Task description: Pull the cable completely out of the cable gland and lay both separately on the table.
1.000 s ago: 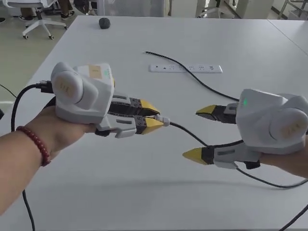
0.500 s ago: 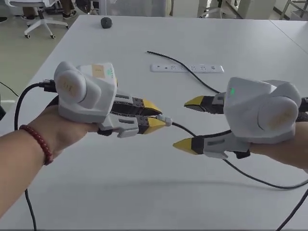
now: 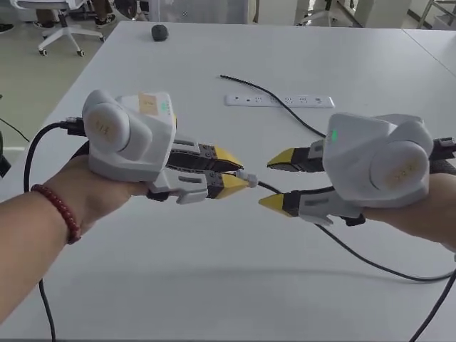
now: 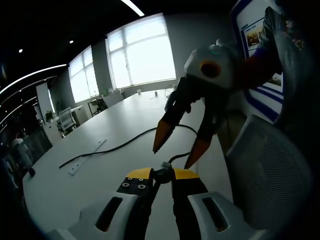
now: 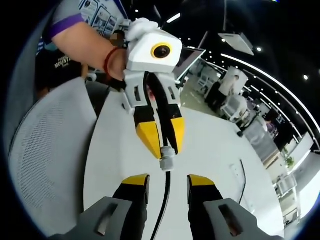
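Head view first. My left gripper point(image 3: 232, 171) has its yellow tips clamped on the cable gland point(image 3: 247, 177), which is held up over the white table point(image 3: 214, 278). The black cable point(image 3: 342, 246) comes out of the gland's far end and runs away from it towards my right side. My right gripper point(image 3: 266, 183) sits just beside the gland with its jaws apart, one tip above the cable and one below it. A white power strip point(image 3: 279, 101) lies on the table well beyond the gland.

Left gripper view now. My own tips point(image 4: 162, 176) are pinched tight on the gland point(image 4: 161, 171). Right in front of the gland hangs my right gripper point(image 4: 172, 157), jaws spread, pointing back at it. A short bit of cable point(image 4: 178, 156) shows between those tips.

Right gripper view. My jaws point(image 5: 168, 181) stand wide open just short of the gland point(image 5: 167, 159). The cable point(image 5: 165, 202) drops from the gland straight down the gap between them, touching neither. Above the gland, my left gripper point(image 5: 166, 149) grips it from the other end.
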Tool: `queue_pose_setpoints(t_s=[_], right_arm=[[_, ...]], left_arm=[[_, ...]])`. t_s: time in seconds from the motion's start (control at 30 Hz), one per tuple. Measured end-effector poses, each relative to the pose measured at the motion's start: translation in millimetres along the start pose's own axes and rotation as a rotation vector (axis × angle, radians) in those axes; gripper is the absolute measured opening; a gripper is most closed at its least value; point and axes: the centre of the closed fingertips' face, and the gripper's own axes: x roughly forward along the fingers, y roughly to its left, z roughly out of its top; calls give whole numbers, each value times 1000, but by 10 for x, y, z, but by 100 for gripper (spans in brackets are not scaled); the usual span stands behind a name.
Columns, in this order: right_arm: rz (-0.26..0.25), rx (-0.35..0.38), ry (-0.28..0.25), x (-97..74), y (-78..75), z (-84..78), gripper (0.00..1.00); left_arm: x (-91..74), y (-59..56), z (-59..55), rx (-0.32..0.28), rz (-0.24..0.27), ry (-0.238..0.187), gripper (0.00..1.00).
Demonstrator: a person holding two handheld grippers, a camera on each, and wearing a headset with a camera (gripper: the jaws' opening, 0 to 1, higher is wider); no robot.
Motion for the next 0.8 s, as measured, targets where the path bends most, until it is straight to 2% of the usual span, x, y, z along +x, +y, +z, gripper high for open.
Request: queue_pose_setpoints(t_s=[0.3, 0.53, 0.7, 0.8], right_arm=[[11, -17, 14, 47, -1, -20, 7], [22, -17, 13, 61, 10, -19, 2], [29, -39, 12, 50, 28, -22, 0], [32, -49, 32, 40, 32, -79, 0]], left_arm=[[23, -40, 14, 4, -14, -6, 15], [16, -47, 55, 3, -22, -22, 15], [1, -57, 44, 18, -23, -14, 15], [-23, -42, 20, 19, -18, -8, 15]])
